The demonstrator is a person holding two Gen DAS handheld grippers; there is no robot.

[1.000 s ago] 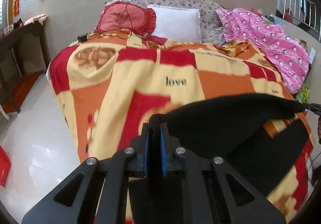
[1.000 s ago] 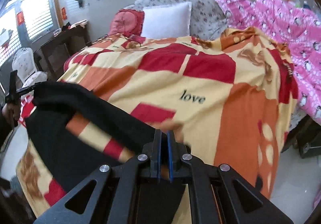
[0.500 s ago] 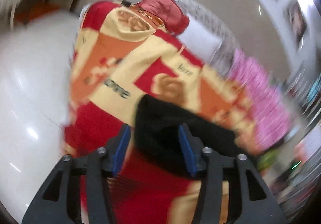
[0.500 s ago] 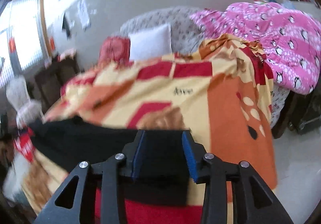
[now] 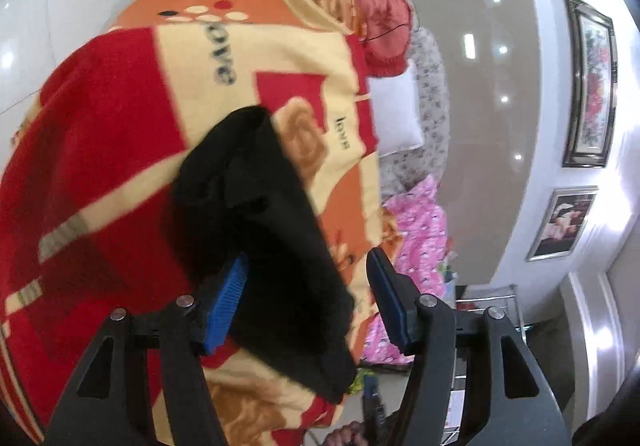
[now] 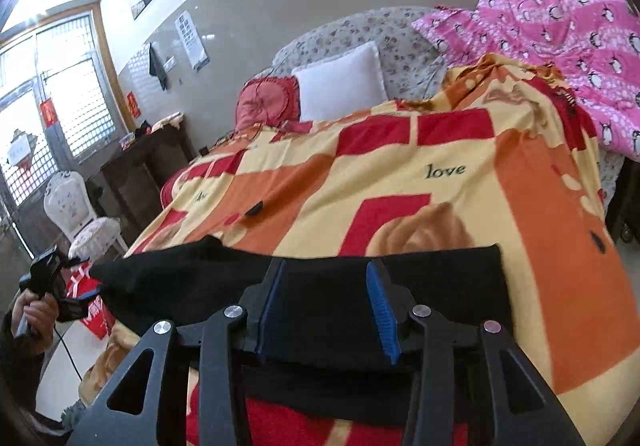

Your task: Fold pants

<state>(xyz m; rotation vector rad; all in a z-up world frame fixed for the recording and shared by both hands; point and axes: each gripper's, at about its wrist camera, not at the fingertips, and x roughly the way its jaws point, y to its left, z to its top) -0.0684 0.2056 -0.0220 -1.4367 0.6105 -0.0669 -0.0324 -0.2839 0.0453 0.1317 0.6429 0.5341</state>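
Observation:
The black pants [image 6: 320, 286] lie folded in a band across the near end of the bed, on the red, orange and yellow blanket [image 6: 400, 174]. My right gripper [image 6: 326, 290] is open, its blue-padded jaws straddling the pants just above them. In the tilted left wrist view the pants [image 5: 260, 214] lie bunched on the blanket [image 5: 120, 106]. My left gripper [image 5: 306, 282] is open over their near end and holds nothing. The left gripper also shows at the far left in the right wrist view [image 6: 52, 282], held in a hand beside the pants' left end.
A white pillow [image 6: 340, 82] and a red cushion [image 6: 268, 98] lie at the head of the bed. A pink quilt [image 6: 560, 46] is piled at the right. A dark side table [image 6: 148, 162] and a white chair [image 6: 76, 214] stand left of the bed.
Both grippers were shut on the pants and held them up a second ago. Both have opened, the pants now lie on the blanket, and the left gripper has rolled sideways.

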